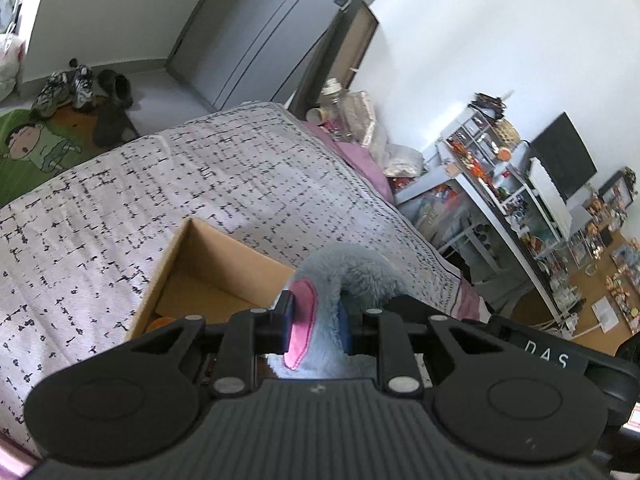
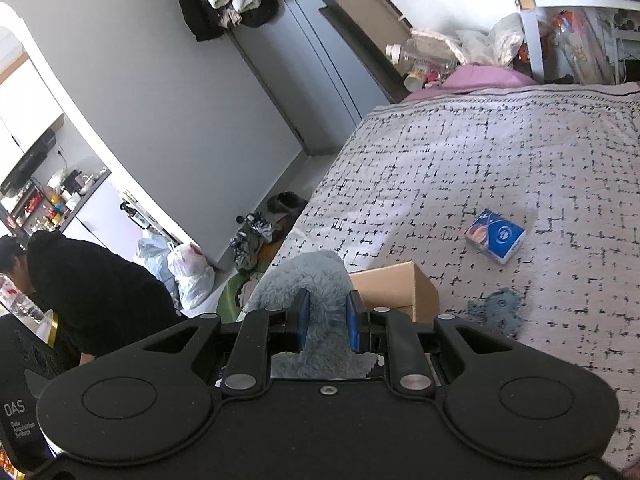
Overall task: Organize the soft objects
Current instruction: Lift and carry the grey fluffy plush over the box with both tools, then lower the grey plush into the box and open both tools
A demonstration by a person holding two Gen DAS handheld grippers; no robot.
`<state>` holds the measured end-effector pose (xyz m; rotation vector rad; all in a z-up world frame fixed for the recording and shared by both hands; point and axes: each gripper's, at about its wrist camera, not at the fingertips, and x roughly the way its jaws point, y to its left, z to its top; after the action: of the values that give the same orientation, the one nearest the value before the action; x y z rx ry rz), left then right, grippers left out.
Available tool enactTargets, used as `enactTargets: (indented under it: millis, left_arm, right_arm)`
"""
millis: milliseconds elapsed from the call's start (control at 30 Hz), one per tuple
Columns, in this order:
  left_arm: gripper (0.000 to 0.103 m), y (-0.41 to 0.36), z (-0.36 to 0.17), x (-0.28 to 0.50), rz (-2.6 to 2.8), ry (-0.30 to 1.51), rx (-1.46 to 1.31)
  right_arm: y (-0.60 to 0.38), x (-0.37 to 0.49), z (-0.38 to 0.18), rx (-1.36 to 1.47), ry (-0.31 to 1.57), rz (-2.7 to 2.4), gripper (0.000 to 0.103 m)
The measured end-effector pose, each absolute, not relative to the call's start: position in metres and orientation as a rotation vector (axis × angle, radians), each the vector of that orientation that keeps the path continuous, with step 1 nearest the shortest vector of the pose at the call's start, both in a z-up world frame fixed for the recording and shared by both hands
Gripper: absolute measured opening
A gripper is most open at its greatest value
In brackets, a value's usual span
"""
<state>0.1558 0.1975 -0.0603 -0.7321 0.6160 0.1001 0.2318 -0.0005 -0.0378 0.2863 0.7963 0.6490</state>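
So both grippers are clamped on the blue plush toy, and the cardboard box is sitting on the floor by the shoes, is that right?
Not quite. The cardboard box sits on the bed's patterned blanket, not on the floor; the left wrist view shows it. The rest holds: the left gripper and right gripper are both clamped on the blue plush toy.

A grey-blue plush toy (image 1: 352, 276) with shaggy fur hangs above the bed, its pink-lined ear (image 1: 301, 320) turned toward the left wrist camera. In the right wrist view the same toy (image 2: 308, 284) bulges up as a rounded furry hump. Just beyond it an open cardboard box (image 1: 208, 268) sits on the patterned bedspread, with something orange (image 1: 160, 323) in one corner. A smaller grey-blue plush (image 2: 498, 308) lies flat on the bed beside the box (image 2: 400, 286). A blue tissue pack (image 2: 495, 236) lies farther off.
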Motion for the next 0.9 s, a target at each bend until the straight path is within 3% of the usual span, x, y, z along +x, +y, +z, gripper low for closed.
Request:
enactTargets:
  millis: [900]
  left_arm:
    - [0.022,0.256,-0.136,0.199,0.209,0.703,-0.804]
  right_arm:
    - [0.067,0.289,-0.108,0.245,0.937,0.644,0.019]
